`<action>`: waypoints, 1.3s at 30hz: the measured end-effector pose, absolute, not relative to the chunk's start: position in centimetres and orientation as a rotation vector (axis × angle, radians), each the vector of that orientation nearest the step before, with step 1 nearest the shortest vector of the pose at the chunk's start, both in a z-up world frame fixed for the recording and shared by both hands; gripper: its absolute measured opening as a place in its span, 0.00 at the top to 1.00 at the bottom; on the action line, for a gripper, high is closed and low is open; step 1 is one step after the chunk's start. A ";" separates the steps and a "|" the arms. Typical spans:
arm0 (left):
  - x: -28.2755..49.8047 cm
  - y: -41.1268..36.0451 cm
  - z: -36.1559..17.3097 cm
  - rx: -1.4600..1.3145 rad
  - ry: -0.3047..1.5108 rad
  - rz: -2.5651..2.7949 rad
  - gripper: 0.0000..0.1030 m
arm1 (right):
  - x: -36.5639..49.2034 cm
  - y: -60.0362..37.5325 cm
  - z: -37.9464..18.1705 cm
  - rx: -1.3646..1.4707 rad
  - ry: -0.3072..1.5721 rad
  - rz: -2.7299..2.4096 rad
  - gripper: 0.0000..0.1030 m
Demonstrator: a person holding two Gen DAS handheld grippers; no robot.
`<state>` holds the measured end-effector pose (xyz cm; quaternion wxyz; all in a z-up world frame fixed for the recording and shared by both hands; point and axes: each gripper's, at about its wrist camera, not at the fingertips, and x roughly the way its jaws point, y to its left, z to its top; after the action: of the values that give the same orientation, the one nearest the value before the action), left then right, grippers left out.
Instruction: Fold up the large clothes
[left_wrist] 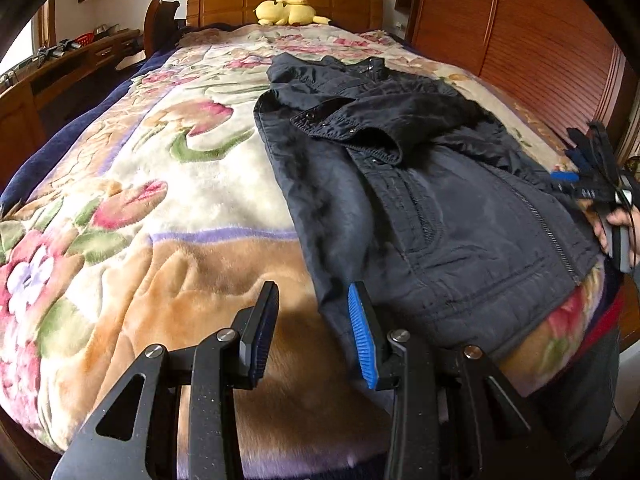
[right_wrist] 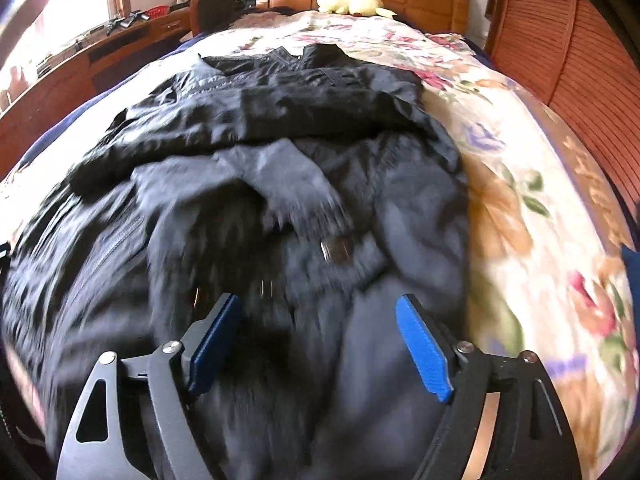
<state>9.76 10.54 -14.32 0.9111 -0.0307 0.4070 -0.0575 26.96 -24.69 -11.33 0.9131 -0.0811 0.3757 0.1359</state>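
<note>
A dark jacket [left_wrist: 420,184] lies on the flowered blanket [left_wrist: 168,184] of the bed, collar toward the headboard [left_wrist: 280,0], hem at the near edge. One sleeve [left_wrist: 360,120] is laid across the chest; the zip side sits folded toward the middle.

Left gripper [left_wrist: 314,332]: jaws partly apart, nothing between them, hovering over the blanket just beside the jacket's left hem corner.

Right gripper [right_wrist: 320,340]: jaws wide apart, empty, above the lower right front of the jacket (picture blurred there, contact cannot be told).

Judgement: the sides are folded in and the lengthwise fold is not yet made. The next move calls for each gripper to close on a hem corner and carry the hem up toward the collar, keeping the sleeve tucked inside
</note>
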 end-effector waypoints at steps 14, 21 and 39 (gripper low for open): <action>8.0 9.1 -13.4 -0.052 0.835 -0.187 0.64 | 16.2 -31.9 -9.8 -0.117 0.780 0.180 0.20; 8.3 9.0 -14.5 -0.049 0.872 -0.157 0.64 | 15.6 -31.2 -10.5 -0.096 0.784 0.255 0.22; 8.2 9.3 -15.1 -0.055 0.876 -0.149 0.64 | 14.3 -34.0 -10.7 -0.079 0.801 0.305 0.90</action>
<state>8.22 9.30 -15.08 0.9026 -0.0266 0.4236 -0.0720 14.26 -33.98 -10.70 0.9087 -0.0381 0.3885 0.1481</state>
